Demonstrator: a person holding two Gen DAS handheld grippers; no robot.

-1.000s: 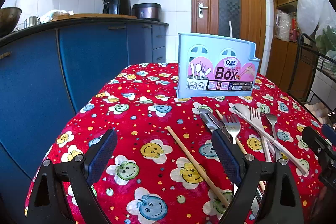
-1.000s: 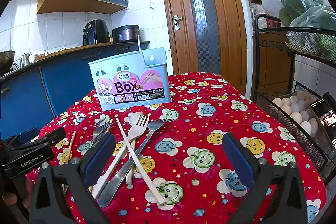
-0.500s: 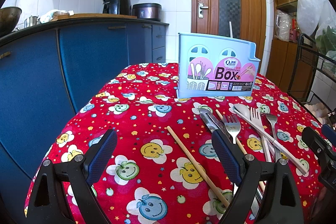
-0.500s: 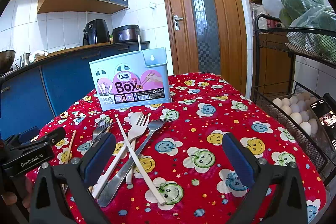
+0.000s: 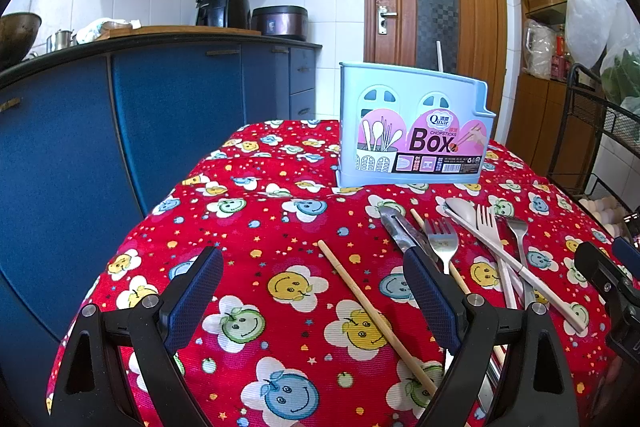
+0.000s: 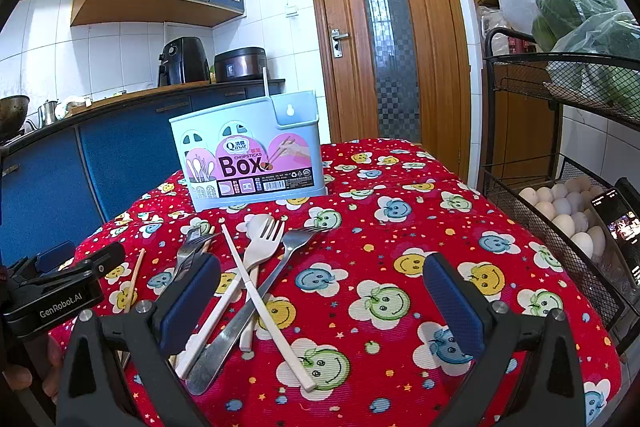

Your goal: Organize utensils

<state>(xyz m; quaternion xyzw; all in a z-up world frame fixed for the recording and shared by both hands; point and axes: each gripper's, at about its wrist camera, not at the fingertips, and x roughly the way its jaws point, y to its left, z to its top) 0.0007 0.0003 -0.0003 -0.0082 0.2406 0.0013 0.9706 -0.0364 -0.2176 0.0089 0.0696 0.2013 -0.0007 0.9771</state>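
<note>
Your left gripper (image 5: 312, 301) and right gripper (image 6: 320, 301): jaws wide, empty, above utensil pile (image 6: 256, 259); chopsticks box (image 6: 248, 155) beyond.

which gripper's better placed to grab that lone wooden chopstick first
Left. The wooden chopstick lies between the open left gripper fingers, apart from the pile. The open right gripper faces the crossed forks instead.

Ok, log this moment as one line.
left gripper: open, empty | right gripper: open, empty | utensils: loose on tablecloth | chopsticks box: upright, one stick inside
</note>
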